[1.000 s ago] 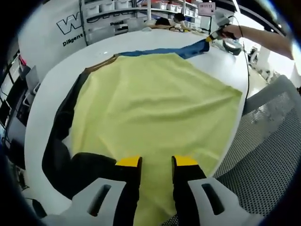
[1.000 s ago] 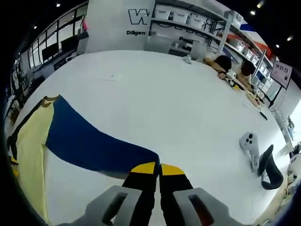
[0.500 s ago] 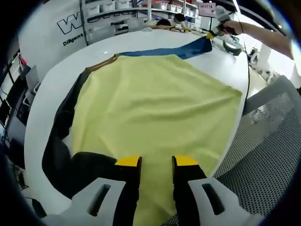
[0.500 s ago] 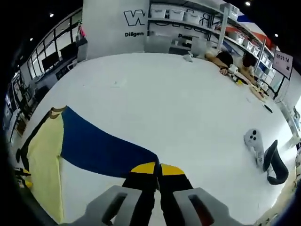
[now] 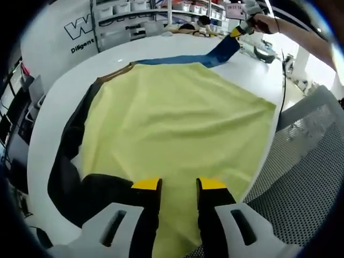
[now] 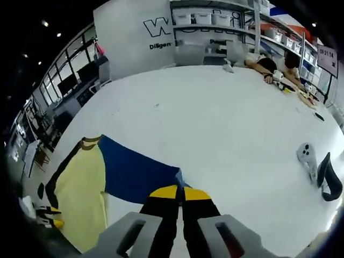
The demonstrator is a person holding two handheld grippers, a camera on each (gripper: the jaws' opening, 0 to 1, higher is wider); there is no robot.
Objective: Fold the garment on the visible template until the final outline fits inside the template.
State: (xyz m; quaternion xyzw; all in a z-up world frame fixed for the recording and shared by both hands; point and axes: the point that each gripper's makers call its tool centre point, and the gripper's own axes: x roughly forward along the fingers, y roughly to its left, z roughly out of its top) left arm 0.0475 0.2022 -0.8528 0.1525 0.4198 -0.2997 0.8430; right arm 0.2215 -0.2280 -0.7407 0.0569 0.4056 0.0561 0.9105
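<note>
Left gripper view shows your garment (image 5: 172,118) spread flat on the white table (image 5: 54,107), a yellow body with a black sleeve (image 5: 70,161) going toward 8 o'clock and a blue sleeve (image 5: 183,58) running toward 1 o'clock. Its long axis goes from your left gripper (image 5: 179,185) at 6 o'clock up to the collar near 11 o'clock, so the hem points at you. Your left gripper hovers over the hem with the jaws apart, holding nothing. The right gripper (image 6: 180,192) has its jaws together on the cuff of the blue sleeve; in the right gripper view the cloth leaves the tips toward 10 o'clock. You hold that sleeve pulled out straight and a little raised, I think so that it can be carried over the yellow body as a first fold. I cannot make out a template outline. A controller (image 6: 307,160) and a black object (image 6: 329,185) lie well apart, near 3 o'clock.
</note>
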